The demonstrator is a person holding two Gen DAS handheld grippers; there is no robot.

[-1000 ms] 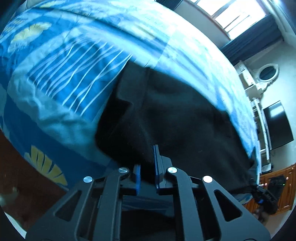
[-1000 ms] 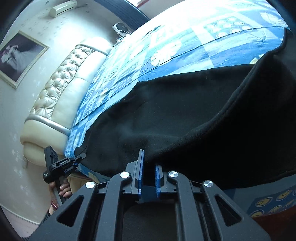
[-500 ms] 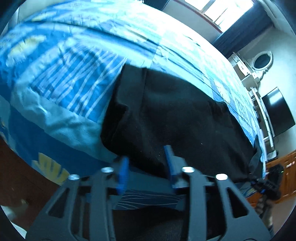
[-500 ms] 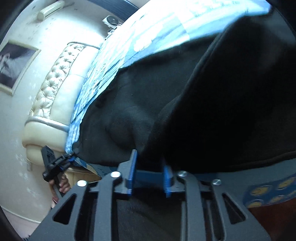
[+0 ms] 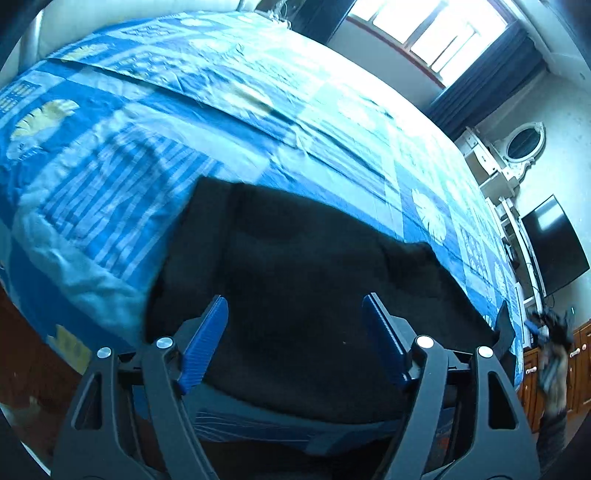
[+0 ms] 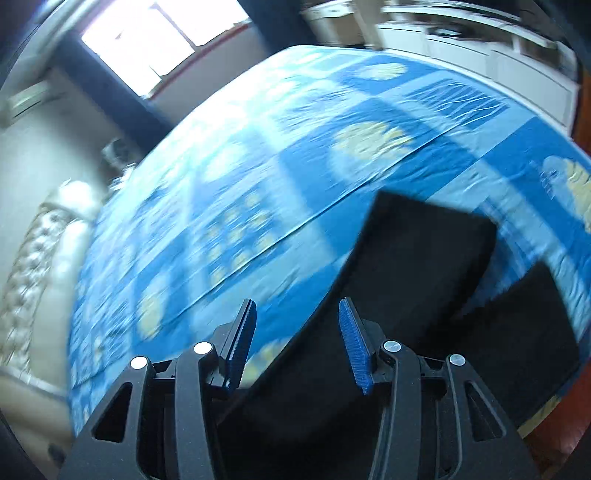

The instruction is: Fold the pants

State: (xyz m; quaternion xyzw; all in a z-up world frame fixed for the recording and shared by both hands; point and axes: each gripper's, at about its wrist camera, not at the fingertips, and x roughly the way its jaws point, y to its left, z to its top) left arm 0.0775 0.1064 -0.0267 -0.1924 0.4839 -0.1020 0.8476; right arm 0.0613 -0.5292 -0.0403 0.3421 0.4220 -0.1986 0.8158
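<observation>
The black pants (image 5: 295,273) lie flat on the blue patterned bedspread (image 5: 221,122), near the bed's front edge. My left gripper (image 5: 295,317) is open and empty, its blue pads (image 5: 207,339) spread wide just above the pants' near edge. In the right wrist view the pants (image 6: 424,266) show two legs running away to the right. My right gripper (image 6: 297,321) is open and empty, above the pants' left edge and the bedspread (image 6: 258,166). This view is motion-blurred.
A padded cream headboard (image 6: 33,266) stands at the left in the right wrist view. A wall TV (image 5: 554,243), white shelves (image 5: 491,173) and wooden cabinets (image 5: 576,362) are at the right in the left wrist view. Windows (image 5: 436,33) are at the back. Dark wooden floor (image 5: 22,350) lies below the bed edge.
Both grippers were shut on the pants' edge a second ago; both have opened and let go. The pants dropped flat on the bed. The right gripper swung away to the left.
</observation>
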